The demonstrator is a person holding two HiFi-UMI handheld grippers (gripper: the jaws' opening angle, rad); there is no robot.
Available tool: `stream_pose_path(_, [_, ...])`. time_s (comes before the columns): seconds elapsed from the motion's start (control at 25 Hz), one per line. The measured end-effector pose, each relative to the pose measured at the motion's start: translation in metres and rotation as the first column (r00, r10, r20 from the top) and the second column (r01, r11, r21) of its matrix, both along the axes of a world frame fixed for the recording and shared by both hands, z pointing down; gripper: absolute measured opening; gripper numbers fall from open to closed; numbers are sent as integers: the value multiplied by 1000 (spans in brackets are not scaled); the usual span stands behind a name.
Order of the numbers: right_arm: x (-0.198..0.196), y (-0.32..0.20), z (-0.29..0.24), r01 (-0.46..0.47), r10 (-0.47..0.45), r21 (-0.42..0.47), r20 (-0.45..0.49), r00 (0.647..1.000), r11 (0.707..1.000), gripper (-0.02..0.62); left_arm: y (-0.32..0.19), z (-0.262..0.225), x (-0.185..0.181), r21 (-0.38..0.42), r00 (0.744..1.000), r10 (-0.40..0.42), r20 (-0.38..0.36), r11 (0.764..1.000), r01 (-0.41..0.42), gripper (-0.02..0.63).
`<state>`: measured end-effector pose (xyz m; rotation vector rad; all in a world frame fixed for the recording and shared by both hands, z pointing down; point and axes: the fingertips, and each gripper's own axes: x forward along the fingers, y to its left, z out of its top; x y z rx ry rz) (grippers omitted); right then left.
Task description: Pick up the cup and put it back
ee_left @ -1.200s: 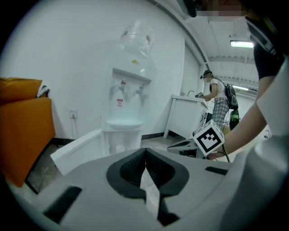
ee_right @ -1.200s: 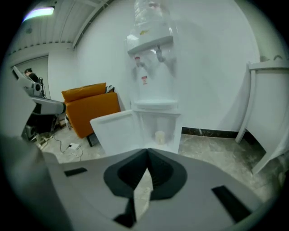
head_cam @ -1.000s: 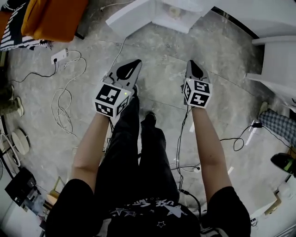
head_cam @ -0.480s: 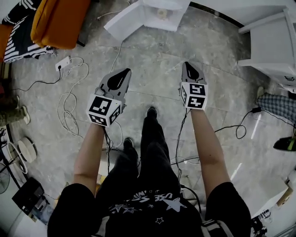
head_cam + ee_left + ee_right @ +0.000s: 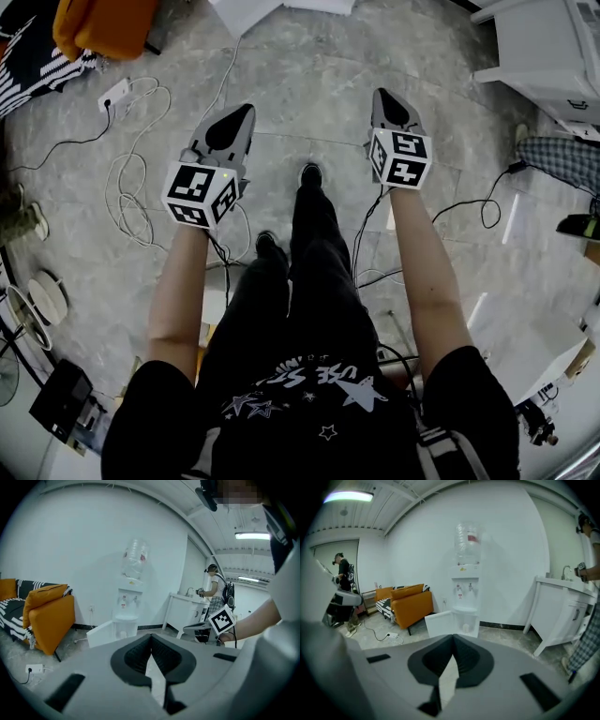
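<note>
The left claw (image 5: 151,638) has its jaws together, tips meeting, with nothing between them. The right claw (image 5: 453,638) is closed the same way and is also empty. In the head view both are held out in front of the person, level with each other and well apart. Their tips point forward over the grey floor (image 5: 309,103), and the person's legs (image 5: 305,281) show between the forearms.

Straight ahead of both claws, and well away from them, a dispenser (image 5: 465,592) stands against the white wall with a bottle (image 5: 467,543) on top. Its lower door (image 5: 440,623) hangs open to the left. The cup (image 5: 466,627) sits inside that lower compartment as a small pale shape. It seems to stand upright, long axis vertical and mouth up, but it is too small to be sure. Neither claw is near it.

Left of the dispenser is an orange sofa (image 5: 410,604) with a striped cloth (image 5: 383,605) at its far end. A power strip (image 5: 392,636) lies on the floor in front of the sofa, with its cable (image 5: 131,202) in loose loops. Right of the dispenser stands a white sink unit (image 5: 555,609). A bystander (image 5: 344,573) stands far left in the right gripper view.
</note>
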<state>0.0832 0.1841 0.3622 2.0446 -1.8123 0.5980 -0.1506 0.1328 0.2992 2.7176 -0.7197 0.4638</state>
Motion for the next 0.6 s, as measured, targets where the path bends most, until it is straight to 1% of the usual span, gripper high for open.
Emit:
stream_pose_path(0.12, [-29,35,-19,-30,30,25,5,1000,999,6,25,-11,-36,-6,1000,-3,-7,1000,3,9])
stream_pose_path(0.28, [-71,81,-40,-59,59,42,5,998,997,6,57,-27,-87,7,999,38,-4,999,-38,9])
stream_pose_path(0.4, [-99,111,-54,-79,77,52,37,996,996,6,70,-38,-129,-16,1000,1,-3,1000,-1,9])
stream_pose_path(0.6, [-127,161,-96,-79,77,82,37,996,993,6,95,-56,-181,-67,996,-91,13,993,92,9])
